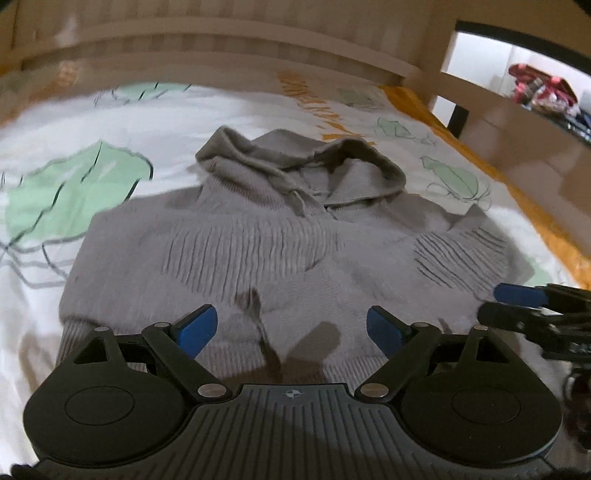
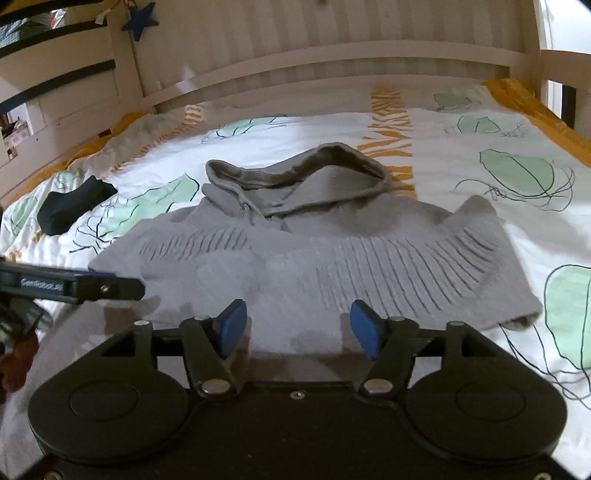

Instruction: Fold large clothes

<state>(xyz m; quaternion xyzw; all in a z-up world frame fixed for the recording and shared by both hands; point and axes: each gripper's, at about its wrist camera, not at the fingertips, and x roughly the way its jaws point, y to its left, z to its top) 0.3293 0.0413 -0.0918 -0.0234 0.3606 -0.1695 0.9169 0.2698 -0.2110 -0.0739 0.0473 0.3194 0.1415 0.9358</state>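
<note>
So I'm working on a bed with a white duvet (image 2: 317, 129) printed with pale green leaf shapes and scribbly black lines, plus a mustard-orange zigzag stripe (image 2: 391, 140) running up toward 12 o'clock and an orange edge along the sides. Behind it, at 12 in both views, is a pale wooden slatted headboard (image 2: 332, 55). From my right wrist cam there's a dark blue star (image 2: 142, 20) hanging up at 11 o'clock, and a small dark folded garment (image 2: 72, 208) lying on the duvet at about 10, well apart from the main piece. From the left wrist cam, at 2 o'clock past the bed frame, there's a shelf or ledge with a reddish heap of stuff (image 1: 541, 86), too blurry to make out. The grey knitted hoodie (image 1: 280, 251) is spread flat in the middle of the duvet, hood at 12 o'clock toward the headboard and ribbed hem at 6 right by my tools, so the body runs 12 to 6. Both sleeves look folded in across the chest, ribbed bands showing at 9 and 3. My left gripper (image 1: 291, 325) sits over the hem with its blue pads spread wide, nothing between them. My right gripper (image 2: 298, 325) is also over the hem end, pads apart and gripping nothing; it pokes into the left cam at 3 o'clock, and the left one shows at 9 in the right cam.
</note>
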